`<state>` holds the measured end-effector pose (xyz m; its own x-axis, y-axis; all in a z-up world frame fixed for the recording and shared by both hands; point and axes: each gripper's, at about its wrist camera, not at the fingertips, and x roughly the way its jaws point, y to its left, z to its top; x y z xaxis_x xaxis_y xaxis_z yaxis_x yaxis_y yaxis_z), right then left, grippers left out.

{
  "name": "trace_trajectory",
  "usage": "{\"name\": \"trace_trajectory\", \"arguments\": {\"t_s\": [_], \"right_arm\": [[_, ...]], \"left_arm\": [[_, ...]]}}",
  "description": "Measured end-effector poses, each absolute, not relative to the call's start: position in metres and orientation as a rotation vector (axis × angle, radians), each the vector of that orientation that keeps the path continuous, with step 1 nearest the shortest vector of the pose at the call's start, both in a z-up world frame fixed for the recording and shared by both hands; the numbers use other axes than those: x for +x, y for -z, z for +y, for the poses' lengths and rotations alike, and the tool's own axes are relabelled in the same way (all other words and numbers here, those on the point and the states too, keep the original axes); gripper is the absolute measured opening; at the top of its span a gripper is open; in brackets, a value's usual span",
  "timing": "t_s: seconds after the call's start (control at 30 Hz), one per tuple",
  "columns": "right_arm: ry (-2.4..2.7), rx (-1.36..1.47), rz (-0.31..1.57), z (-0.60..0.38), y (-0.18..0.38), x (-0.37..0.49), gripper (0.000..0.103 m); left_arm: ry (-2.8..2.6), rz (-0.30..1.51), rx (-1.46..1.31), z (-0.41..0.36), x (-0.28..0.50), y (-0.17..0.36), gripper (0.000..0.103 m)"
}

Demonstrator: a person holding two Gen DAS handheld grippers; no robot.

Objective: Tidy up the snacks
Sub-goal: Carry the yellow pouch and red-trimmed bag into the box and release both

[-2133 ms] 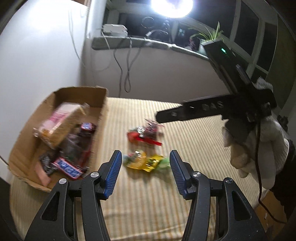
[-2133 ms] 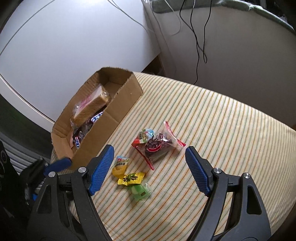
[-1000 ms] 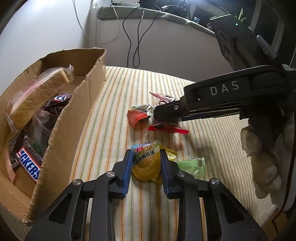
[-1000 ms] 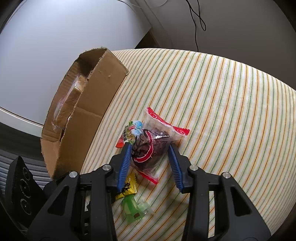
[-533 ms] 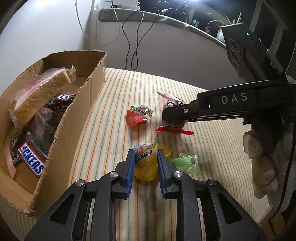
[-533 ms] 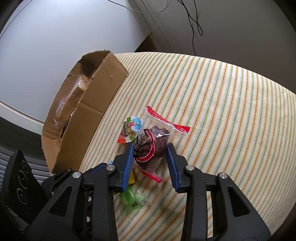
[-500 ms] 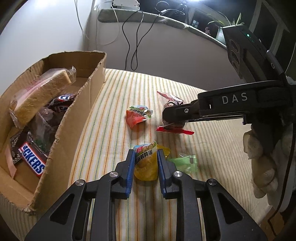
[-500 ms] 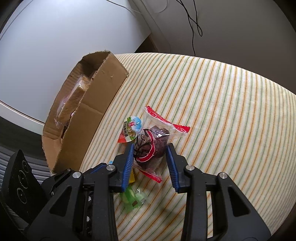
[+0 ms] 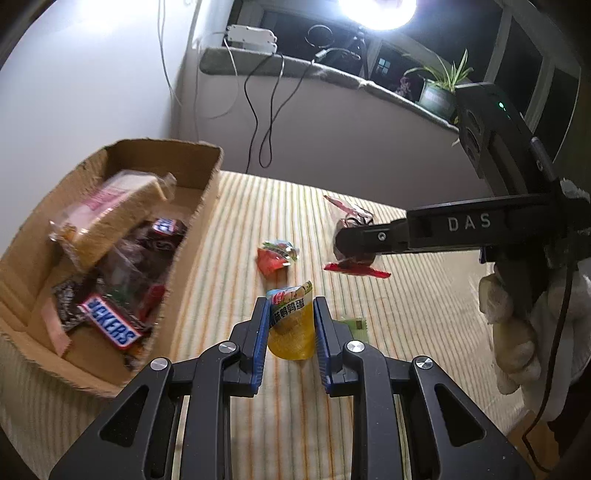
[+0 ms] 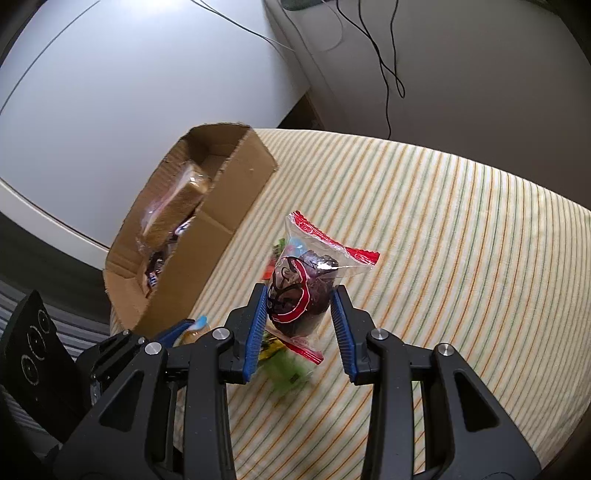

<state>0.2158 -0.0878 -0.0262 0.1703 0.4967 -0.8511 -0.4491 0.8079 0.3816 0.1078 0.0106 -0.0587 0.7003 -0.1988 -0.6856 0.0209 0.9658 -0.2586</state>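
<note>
Blue-padded fingers of the left gripper are clamped on a yellow snack pouch, which hangs between them clear of the striped cloth on the tabletop. Just beyond the pouch, on the cloth, lies a green wrapper, partly hidden behind the right-hand finger. A little farther off lies a small red and green packet.

The right gripper pinches a clear bag with red ends and a dark cake inside; its fingers stand narrow, pressed against the bag's sides, and the bag is lifted off the cloth. In the left wrist view this gripper reaches in from the right, held by a hand in a white glove.

To the left stands an open cardboard box, set on the cloth near its edge. Inside lie a wrapped slab of sponge cake, a Snickers bar and other dark wrappers. Both held snacks are outside the box, to its right.

Farther back, black cables hang down the wall from a window ledge, where a potted plant stands under a bright lamp.
</note>
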Motion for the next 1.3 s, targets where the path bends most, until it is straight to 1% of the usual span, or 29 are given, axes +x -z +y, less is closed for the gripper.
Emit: {"name": "trace_trajectory", "arguments": {"t_s": [0.23, 0.6, 1.3], "right_arm": [[-0.698, 0.022, 1.2, -0.067, 0.01, 0.202, 0.037], [-0.741, -0.031, 1.173, -0.025, -0.004, 0.188, 0.037], [-0.806, -0.193, 1.115, 0.05, -0.007, 0.163, 0.037]], "left_arm": [[0.095, 0.748, -0.244, 0.034, 0.089, 0.043, 0.022], [0.027, 0.709, -0.254, 0.076, 0.078, 0.033, 0.022], [-0.085, 0.696, -0.24, 0.144, 0.078, 0.033, 0.022]]}}
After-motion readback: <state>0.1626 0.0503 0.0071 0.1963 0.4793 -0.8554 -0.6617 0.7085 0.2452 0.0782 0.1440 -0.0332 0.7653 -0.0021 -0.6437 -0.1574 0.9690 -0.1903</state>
